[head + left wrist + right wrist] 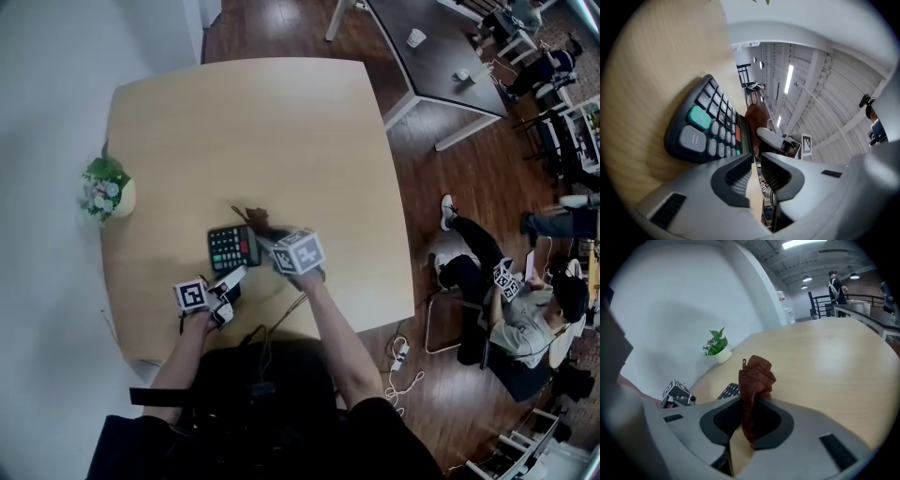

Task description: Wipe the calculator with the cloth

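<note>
Since the right gripper (749, 416) has its fingers clamped on only the lower end of the brown cloth (754, 376), most of it sticks up loose. I reckon it could flop over or slip out once it drags across the keys. The calculator (232, 248) lies flat on the worktop (253, 131) just beside the left gripper (754, 164), whose fingers are together on nothing. Nothing pins it, so a wipe might just shove it away.
</note>
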`<state>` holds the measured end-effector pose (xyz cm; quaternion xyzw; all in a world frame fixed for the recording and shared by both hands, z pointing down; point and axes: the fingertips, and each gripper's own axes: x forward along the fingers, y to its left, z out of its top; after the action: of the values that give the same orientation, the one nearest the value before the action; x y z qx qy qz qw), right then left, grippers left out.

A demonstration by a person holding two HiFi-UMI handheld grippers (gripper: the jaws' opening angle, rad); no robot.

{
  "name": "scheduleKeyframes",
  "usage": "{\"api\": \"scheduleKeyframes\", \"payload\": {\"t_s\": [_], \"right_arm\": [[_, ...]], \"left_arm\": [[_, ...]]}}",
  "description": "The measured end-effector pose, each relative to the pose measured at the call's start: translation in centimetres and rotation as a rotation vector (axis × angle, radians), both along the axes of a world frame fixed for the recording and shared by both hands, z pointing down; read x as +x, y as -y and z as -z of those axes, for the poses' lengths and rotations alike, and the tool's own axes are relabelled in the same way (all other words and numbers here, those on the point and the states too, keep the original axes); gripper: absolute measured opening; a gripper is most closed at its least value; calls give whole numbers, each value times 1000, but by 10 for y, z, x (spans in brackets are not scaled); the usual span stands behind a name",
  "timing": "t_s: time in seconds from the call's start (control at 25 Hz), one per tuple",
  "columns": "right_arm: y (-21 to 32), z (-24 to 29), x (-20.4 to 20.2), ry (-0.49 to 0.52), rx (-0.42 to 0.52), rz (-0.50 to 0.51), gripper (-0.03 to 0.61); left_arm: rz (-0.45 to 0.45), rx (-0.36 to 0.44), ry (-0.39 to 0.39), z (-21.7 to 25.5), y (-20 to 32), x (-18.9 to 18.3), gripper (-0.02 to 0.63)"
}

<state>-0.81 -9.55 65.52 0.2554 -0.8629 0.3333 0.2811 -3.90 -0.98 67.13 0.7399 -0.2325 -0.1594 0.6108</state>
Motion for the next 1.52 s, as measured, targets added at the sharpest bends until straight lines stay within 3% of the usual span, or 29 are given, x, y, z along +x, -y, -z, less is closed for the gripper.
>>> {"api": "scheduleKeyframes", "payload": {"t_s": [0.16, 0.36, 0.44, 0.6, 0.68, 0.8, 0.96, 1.2, 1.32, 1.44, 1.52], "right_arm": [[-54, -6, 12, 2, -27, -33, 67], [-108, -14, 28, -8, -127, -10, 66], [-89, -6, 38, -8, -99, -60, 66], [3, 20, 38, 5, 61, -173, 66], [41, 23, 24, 7, 104, -160, 66], [56, 11, -2, -16, 86, -49, 66], [35, 0, -17, -25, 64, 42, 66], [-13, 7, -4, -13, 59, 9, 66], [-46, 5, 6, 20, 41, -63, 67], [-85, -2, 11, 49, -17, -115, 66], [-114, -9, 11, 45, -83, -85, 66]], "left_arm": [[18, -5, -9, -1, 0, -2, 52], [21, 8, -13, 4, 2, 1, 52], [20, 5, -14, 3, 1, 0, 52], [39, -8, -33, 0, 1, -3, 46], [49, -5, -37, 0, 2, -4, 38], [61, -7, -40, 1, 2, -3, 35], [57, -12, -27, 1, 1, -3, 34], [63, -5, -28, -1, 3, -8, 28], [74, -14, -26, -2, 2, -8, 26], [85, -7, -33, -1, 3, -7, 23], [91, -6, -44, 1, 4, -7, 23]]}}
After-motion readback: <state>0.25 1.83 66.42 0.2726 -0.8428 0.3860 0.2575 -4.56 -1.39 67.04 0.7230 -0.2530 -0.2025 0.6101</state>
